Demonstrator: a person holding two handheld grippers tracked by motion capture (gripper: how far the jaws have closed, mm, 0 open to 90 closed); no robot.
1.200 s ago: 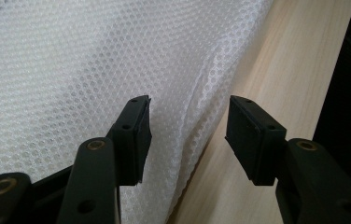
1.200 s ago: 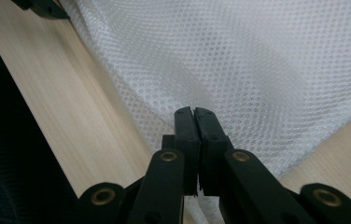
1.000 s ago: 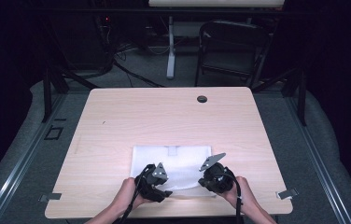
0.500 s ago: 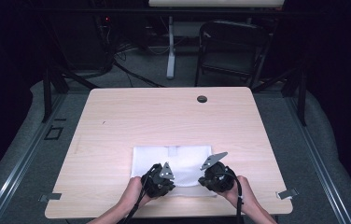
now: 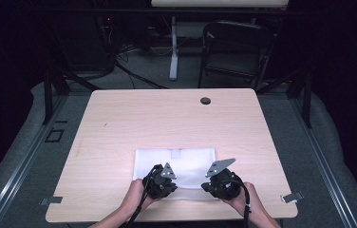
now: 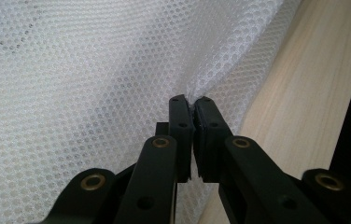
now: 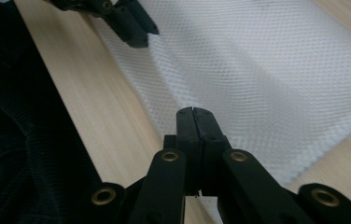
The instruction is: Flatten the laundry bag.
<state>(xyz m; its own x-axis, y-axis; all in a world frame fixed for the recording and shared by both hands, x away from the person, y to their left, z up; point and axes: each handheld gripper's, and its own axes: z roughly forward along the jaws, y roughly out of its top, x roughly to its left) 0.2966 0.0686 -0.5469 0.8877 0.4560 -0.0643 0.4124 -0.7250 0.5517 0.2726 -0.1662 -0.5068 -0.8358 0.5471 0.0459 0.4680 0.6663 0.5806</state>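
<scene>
A white mesh cloth (image 5: 176, 171) lies flat on the table (image 5: 167, 118), close to the edge where you stand. It looks like a folded net with lots of tiny holes. A small tab sits at the middle of its far edge.

Your left gripper (image 6: 192, 109) is at the near edge of the cloth, toward the left corner. Its jaws have just been closing, and now they are pressed together with a bit of the mesh pinched between them. In the left gripper view you can see the cloth bunch up into little folds right at the tips.

Your right gripper (image 7: 194, 114) is at the near edge too, toward the right corner. Its jaws are together. The tips sit right at the cloth's edge, where the mesh meets the wood. From the pictures, you cannot tell for sure if they have caught the cloth or only touch it.

In the high view, your left hand (image 5: 136, 192) and right hand (image 5: 245, 202) hold the grippers side by side, with a stretch of cloth between them.

The table is light wood. It has a small dark round hole (image 5: 205, 100) near its far edge. Past the table stands a dark folding chair (image 5: 236, 47) on the floor.
</scene>
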